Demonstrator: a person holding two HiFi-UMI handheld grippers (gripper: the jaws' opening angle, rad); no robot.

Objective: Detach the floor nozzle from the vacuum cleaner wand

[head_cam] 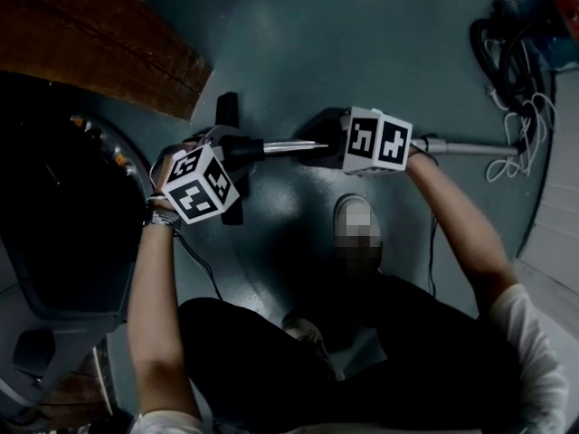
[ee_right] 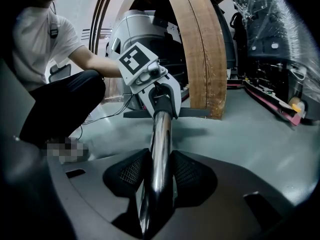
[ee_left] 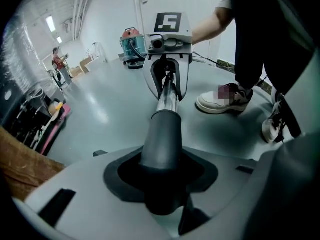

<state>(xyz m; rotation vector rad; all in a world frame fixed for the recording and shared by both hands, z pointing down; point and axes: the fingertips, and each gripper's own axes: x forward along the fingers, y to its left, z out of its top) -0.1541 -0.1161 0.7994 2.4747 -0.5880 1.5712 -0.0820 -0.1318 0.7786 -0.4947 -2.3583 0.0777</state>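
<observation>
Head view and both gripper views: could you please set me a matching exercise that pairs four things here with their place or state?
Things:
1. left hand-held gripper
2. right hand-held gripper
3. teal vacuum canister
4. wooden board

Places or states:
A. stands behind the floor nozzle
B. shut on the metal wand
C. far off on the grey floor
D. shut on the dark neck

Pairs: 1-D, 2-B, 3-C, 4-A.
</observation>
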